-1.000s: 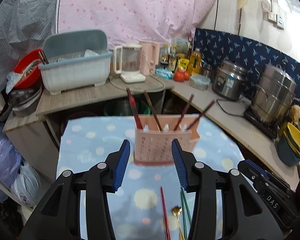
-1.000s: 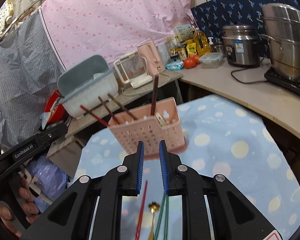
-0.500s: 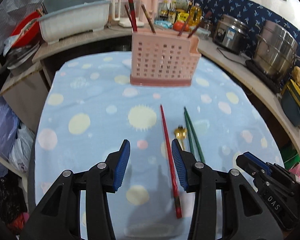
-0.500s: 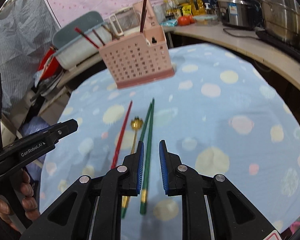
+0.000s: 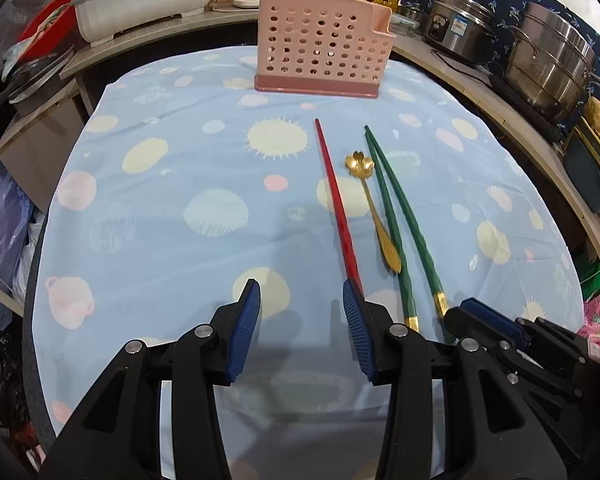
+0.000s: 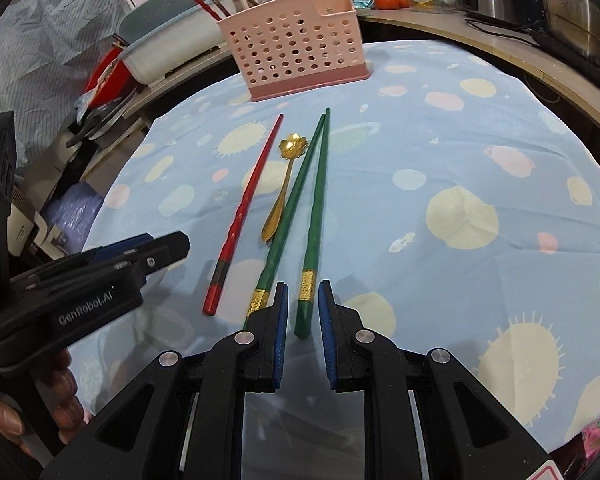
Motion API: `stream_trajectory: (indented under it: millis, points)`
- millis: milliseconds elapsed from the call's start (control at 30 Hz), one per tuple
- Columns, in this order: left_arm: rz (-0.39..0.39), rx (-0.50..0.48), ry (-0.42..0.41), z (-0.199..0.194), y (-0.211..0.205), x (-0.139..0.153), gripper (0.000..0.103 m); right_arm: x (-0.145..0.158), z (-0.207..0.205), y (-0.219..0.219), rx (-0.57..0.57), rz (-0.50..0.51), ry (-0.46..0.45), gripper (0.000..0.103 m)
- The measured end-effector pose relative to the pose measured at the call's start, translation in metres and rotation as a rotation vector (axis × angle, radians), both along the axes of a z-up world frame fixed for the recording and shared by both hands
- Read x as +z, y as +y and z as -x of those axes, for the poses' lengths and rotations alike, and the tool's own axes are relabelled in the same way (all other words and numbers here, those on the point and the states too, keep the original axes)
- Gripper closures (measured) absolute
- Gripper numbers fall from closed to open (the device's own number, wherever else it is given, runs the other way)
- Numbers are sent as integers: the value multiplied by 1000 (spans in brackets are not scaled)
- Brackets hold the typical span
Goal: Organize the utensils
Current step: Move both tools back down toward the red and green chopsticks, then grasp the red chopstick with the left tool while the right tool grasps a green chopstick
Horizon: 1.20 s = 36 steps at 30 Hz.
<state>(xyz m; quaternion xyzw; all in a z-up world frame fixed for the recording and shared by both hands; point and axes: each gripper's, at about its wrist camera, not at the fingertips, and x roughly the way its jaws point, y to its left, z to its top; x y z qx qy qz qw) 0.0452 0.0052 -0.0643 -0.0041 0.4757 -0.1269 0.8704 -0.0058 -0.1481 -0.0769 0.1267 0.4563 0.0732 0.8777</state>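
The right gripper (image 6: 303, 308) is narrowly parted and empty, with the butt of the right green chopstick (image 6: 314, 224) framed between its tips (contact unclear). Its long axis runs toward twelve o'clock, to the pink utensil caddy (image 6: 296, 56). The left gripper (image 5: 300, 304) is held wider, empty, the red chopstick (image 5: 336, 204) lying at one o'clock.

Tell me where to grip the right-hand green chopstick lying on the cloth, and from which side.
Probably take the right-hand green chopstick at its thick near end, around the gold band, coming down from above with the pads either side of it. That end lies apart from its partner; the far tips converge and touch. The right tool already straddles that end, open.
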Motion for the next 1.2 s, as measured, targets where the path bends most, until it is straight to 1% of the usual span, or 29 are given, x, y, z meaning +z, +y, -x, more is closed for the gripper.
stream_trajectory:
  millis: [233, 400, 867, 900, 933, 967, 1200]
  points:
    - [0, -13, 14, 9, -2, -7, 62, -8, -1, 2, 3, 5, 15, 86]
    - [-1, -29, 19, 11, -8, -9, 62, -11, -2, -1, -5, 17, 13, 95]
    - [0, -54, 39, 10, -18, -13, 61, -11, 0, -9, -34, -1, 9, 96]
    - [-1, -58, 39, 11, -19, -14, 60, -11, 1, -10, -35, -2, 8, 96]
    - [-3, -59, 39, 11, -20, -14, 56, -11, 1, -10, -35, -3, 9, 96]
    - [-6, -60, 38, 11, -21, -15, 55, -11, 1, -10, -35, -1, 8, 96]
    - [-25, -68, 25, 10, -25, -19, 55, -11, 0, -10, -32, 3, 8, 96]
